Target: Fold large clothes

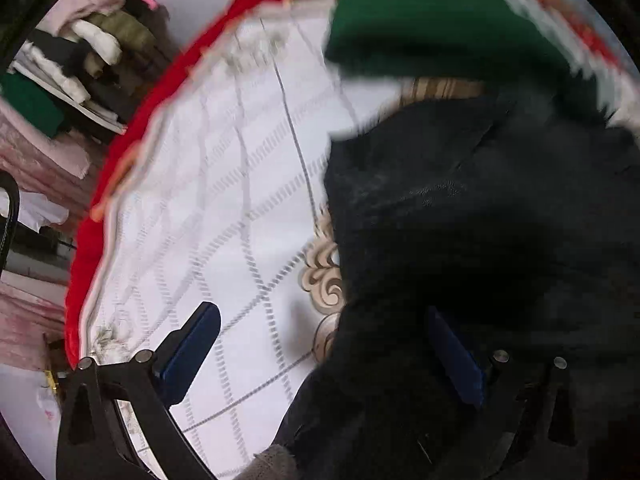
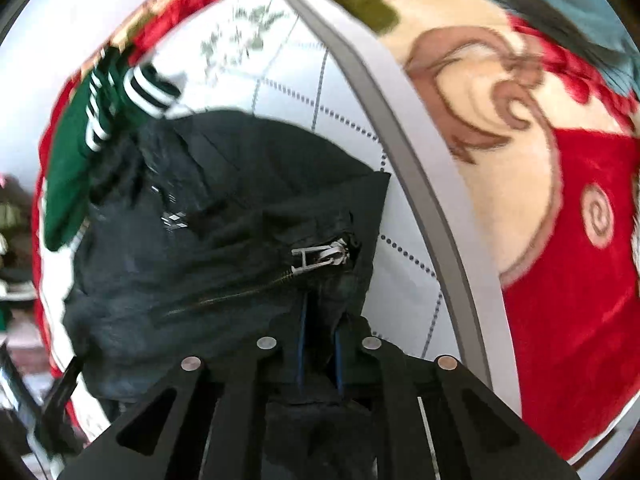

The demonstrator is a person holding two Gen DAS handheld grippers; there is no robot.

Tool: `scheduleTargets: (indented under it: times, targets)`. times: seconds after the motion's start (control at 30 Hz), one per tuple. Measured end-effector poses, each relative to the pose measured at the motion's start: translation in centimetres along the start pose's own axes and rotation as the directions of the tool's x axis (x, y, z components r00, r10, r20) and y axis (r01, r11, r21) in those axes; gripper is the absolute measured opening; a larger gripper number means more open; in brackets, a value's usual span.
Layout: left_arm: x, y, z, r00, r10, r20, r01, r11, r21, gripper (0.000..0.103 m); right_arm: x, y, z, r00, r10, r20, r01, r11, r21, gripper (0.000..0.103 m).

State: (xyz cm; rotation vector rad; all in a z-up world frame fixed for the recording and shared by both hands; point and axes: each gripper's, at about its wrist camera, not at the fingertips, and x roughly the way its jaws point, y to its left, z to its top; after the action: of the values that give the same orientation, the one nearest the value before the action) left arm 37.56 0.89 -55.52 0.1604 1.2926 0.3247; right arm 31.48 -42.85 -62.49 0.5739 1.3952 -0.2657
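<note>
Right gripper [image 2: 319, 354] pinches the black jacket [image 2: 224, 216] below its zipper pull [image 2: 320, 258]. Left gripper [image 1: 324, 354] fingers are spread wide, one at the jacket's edge over the white sheet [image 1: 224, 184].

The jacket [image 2: 224, 216] is black, with a silver zipper pull [image 2: 320, 258] and small white marks on its chest. The green garment [image 1: 432, 20] beside it has cuffs [image 2: 150, 92] banded in black and white. The bed sheet [image 1: 224, 208] is white, crossed by a grey dashed grid and edged with a grey stripe. The blanket [image 2: 576, 272] is red and cream with brown scrolls. Both grippers carry blue pads [image 1: 188, 354] on black frames.
</note>
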Motion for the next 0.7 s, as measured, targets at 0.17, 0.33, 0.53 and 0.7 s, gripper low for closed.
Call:
scheduleTargets:
  times: [0.17,0.33,0.53,0.7]
  targets:
    - [-2.0,3.1,-0.8,0.997,-0.073,0.014,0.073,0.996,-0.051,0.103,-1.9,-1.7,0.1,0.995,0.086,-0.056,-0.084,0.996,0.043,0.04]
    - [-5.7,5.5,-5.9,0.999,-0.016,0.044,0.016,1.0,0.012,0.103,-4.1,-2.9,-3.5,0.997,0.044,-0.059,-0.045,0.999,-0.024,0.069]
    - [-1.5,3.2,-7.7,0.998,0.03,-0.058,-0.024,0.994,0.104,0.103,1.7,-1.1,-6.4,0.978,-0.024,-0.205,-0.012,0.985,-0.171,0.069]
    - [1.2,2.2,-5.4,0.994,0.104,-0.047,-0.099,0.99,0.1,0.103,3.9,2.0,-5.2,0.989,-0.069,-0.134,0.028,0.959,-0.281,0.057]
